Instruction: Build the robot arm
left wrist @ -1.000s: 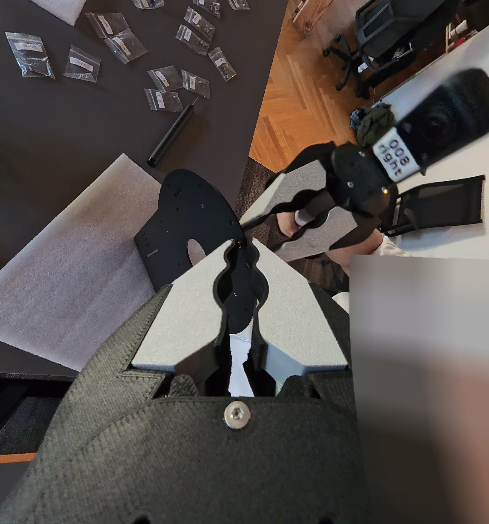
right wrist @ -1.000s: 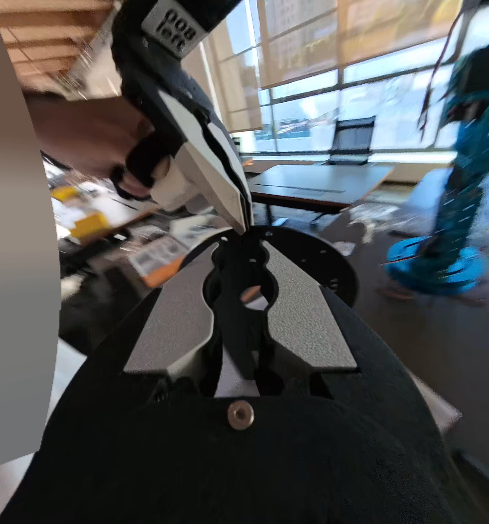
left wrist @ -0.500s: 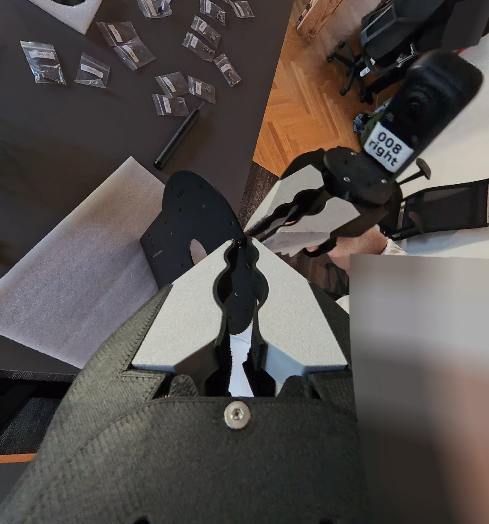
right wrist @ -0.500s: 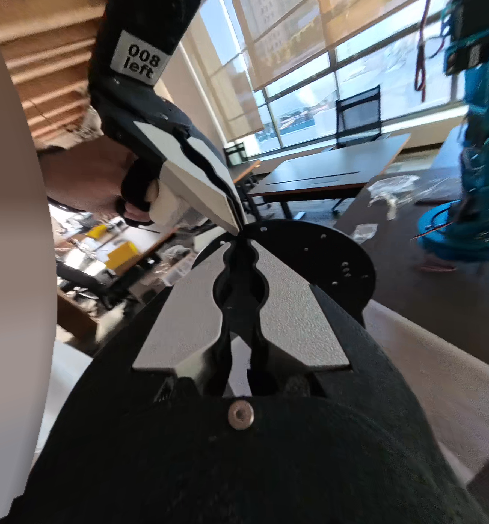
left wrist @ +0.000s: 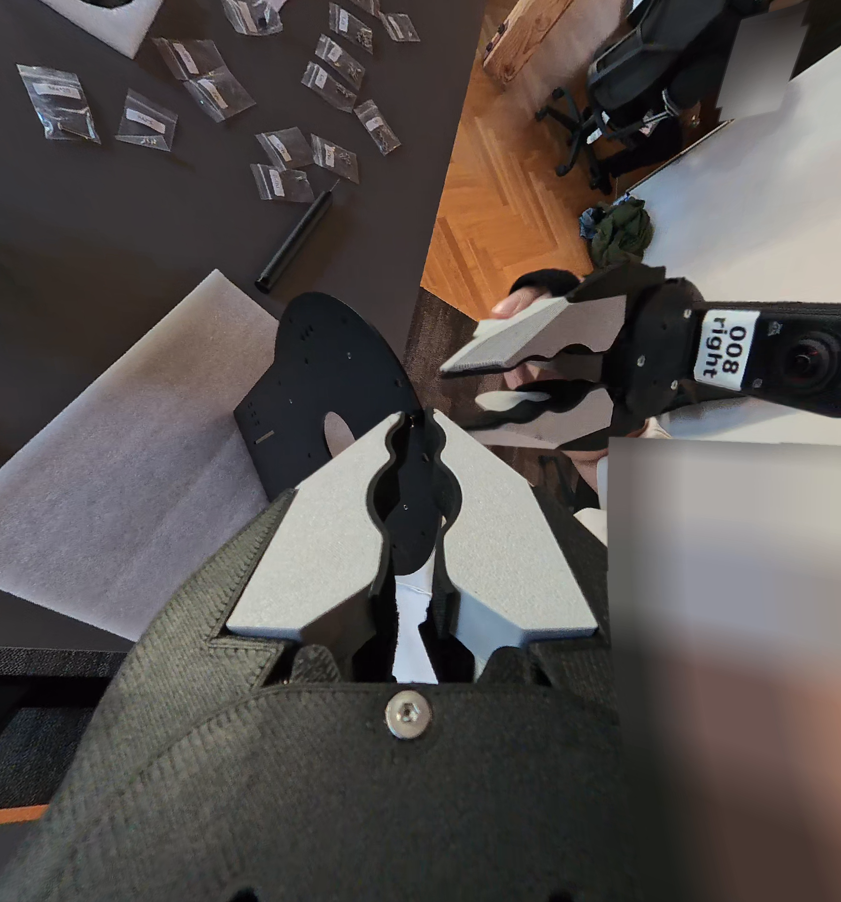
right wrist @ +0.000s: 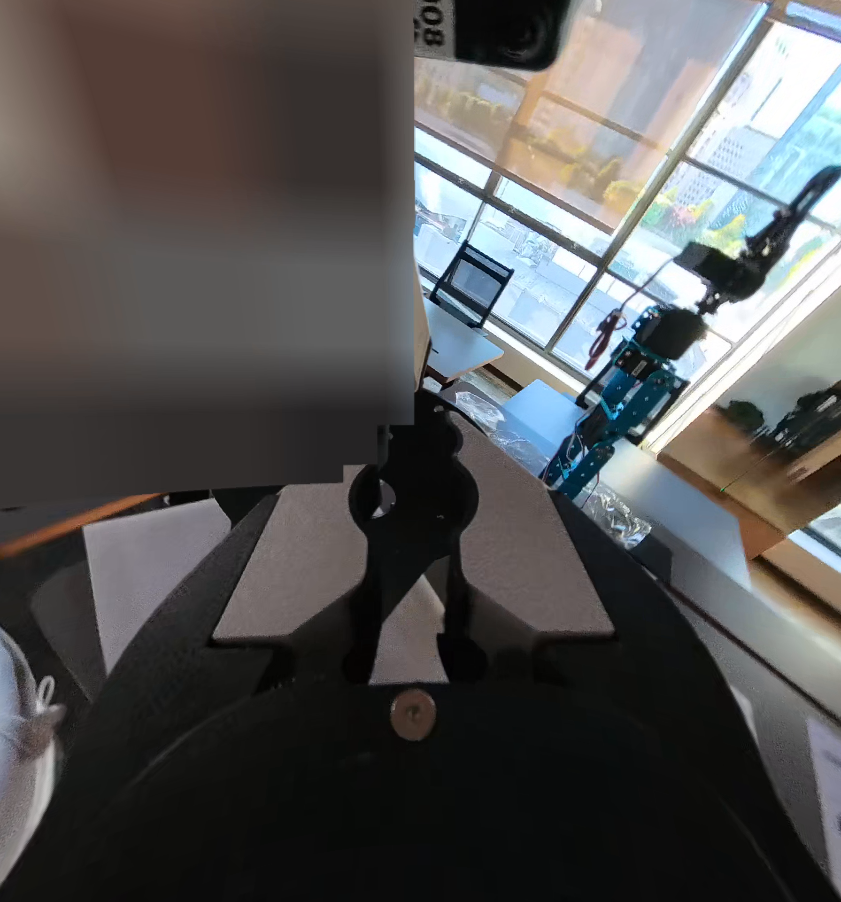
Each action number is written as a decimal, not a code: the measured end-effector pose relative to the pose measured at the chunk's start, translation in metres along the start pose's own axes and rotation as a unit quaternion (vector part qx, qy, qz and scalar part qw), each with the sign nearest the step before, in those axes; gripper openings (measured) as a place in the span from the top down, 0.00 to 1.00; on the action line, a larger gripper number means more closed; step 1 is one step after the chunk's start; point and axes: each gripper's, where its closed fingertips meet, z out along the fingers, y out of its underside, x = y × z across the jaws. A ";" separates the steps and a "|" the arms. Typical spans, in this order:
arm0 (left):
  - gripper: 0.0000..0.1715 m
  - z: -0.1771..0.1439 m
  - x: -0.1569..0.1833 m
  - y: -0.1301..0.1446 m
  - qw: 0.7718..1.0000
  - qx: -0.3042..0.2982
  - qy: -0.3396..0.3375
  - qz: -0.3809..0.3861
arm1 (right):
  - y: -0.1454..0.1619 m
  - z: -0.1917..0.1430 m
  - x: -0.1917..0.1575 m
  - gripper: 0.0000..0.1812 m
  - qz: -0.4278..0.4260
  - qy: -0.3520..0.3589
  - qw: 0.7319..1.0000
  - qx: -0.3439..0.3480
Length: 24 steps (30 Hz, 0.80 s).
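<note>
My left gripper (left wrist: 413, 420) is shut on the edge of a black round metal plate (left wrist: 320, 385) with small holes and one larger hole. It holds the plate tilted above a white foam sheet (left wrist: 116, 439). My right gripper (left wrist: 462, 390) is to the right of the plate's rim, held level, with its jaws apart and nothing between them. In the right wrist view the plate (right wrist: 408, 512) shows dark through the gap of the right gripper (right wrist: 418, 429); a blurred patch hides the left fingertip.
Several small clear plastic bags (left wrist: 281, 166) and a black rod-shaped tool (left wrist: 294, 244) lie on the dark table (left wrist: 91, 234). A white table (left wrist: 750, 171) and an office chair (left wrist: 628, 83) stand to the right. A blue robot arm (right wrist: 618, 415) stands by the windows. The grippers are tip to tip, or close to it.
My right gripper has opened, let go of the plate's rim and swung out to the right. My left gripper keeps its hold on the plate.
</note>
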 end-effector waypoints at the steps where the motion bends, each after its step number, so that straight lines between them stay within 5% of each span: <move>1: 0.97 0.000 0.000 0.000 1.000 -0.001 0.002 0.002 | 0.000 0.001 0.000 0.86 -0.019 -0.007 1.000 -0.003; 5: 0.97 -0.003 0.001 0.003 1.000 -0.006 0.013 0.020 | 0.008 0.004 0.014 0.75 -0.103 -0.060 0.993 -0.010; 9: 0.97 -0.005 0.001 0.005 0.999 -0.013 0.030 0.040 | 0.032 0.026 0.021 0.71 -0.057 -0.201 0.977 -0.052; 12: 0.97 -0.008 0.002 0.007 0.997 -0.021 0.049 0.054 | 0.044 0.036 0.007 0.72 -0.004 -0.331 0.939 -0.096; 15: 0.97 -0.011 0.001 0.010 0.996 -0.026 0.062 0.063 | 0.049 0.038 -0.009 0.86 0.012 -0.426 0.896 -0.128; 19: 0.98 -0.021 -0.004 0.011 0.995 -0.023 0.069 0.067 | 0.040 0.026 -0.017 0.99 0.023 -0.483 0.866 -0.125; 24: 0.98 -0.032 0.000 0.013 0.993 -0.007 0.112 0.036 | 0.027 0.020 -0.026 1.00 0.056 -0.428 0.897 -0.096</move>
